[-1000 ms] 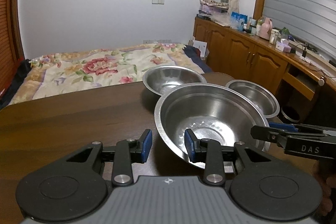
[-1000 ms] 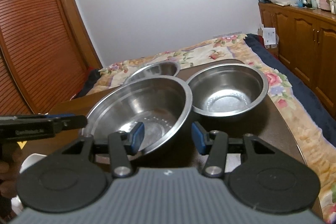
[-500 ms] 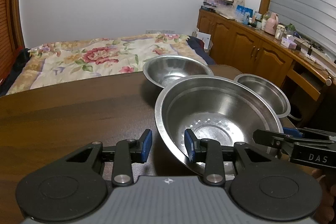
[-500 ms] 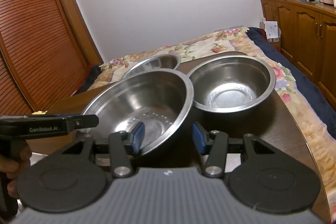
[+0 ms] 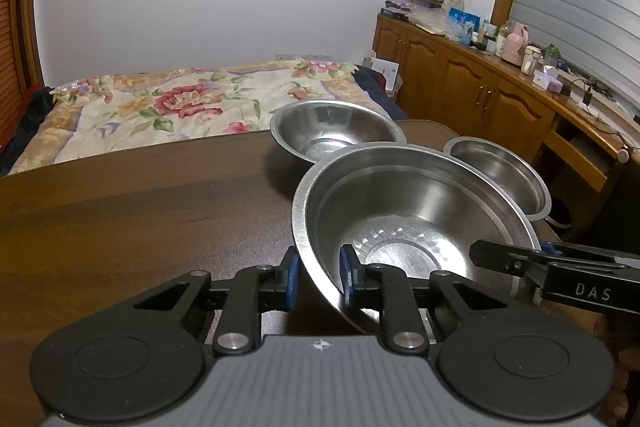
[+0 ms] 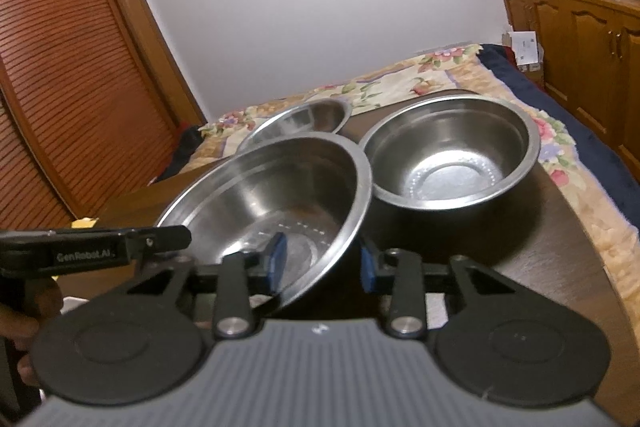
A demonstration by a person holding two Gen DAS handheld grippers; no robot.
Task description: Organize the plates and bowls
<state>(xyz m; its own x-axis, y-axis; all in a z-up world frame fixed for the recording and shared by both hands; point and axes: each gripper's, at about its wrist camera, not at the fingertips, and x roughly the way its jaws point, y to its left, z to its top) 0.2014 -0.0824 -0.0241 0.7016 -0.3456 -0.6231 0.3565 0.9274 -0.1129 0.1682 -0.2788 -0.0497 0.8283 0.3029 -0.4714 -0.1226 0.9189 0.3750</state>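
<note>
The large round stainless-steel bowl [image 5: 412, 227] sits tilted at centre frame on the dark wooden table [image 5: 120, 219]. The left gripper [image 5: 318, 279] and the right gripper [image 6: 322, 261] each straddle its rim, fingers spread. Two smaller steel bowls [image 6: 452, 151] stand behind it.

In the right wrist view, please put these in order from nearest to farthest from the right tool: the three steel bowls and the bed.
1. The large bowl, its rim between the right tool fingers, slightly left.
2. The medium bowl, on the table to the right.
3. The small bowl, behind the large one, left of centre.
4. The bed, beyond the table's far edge.
</note>
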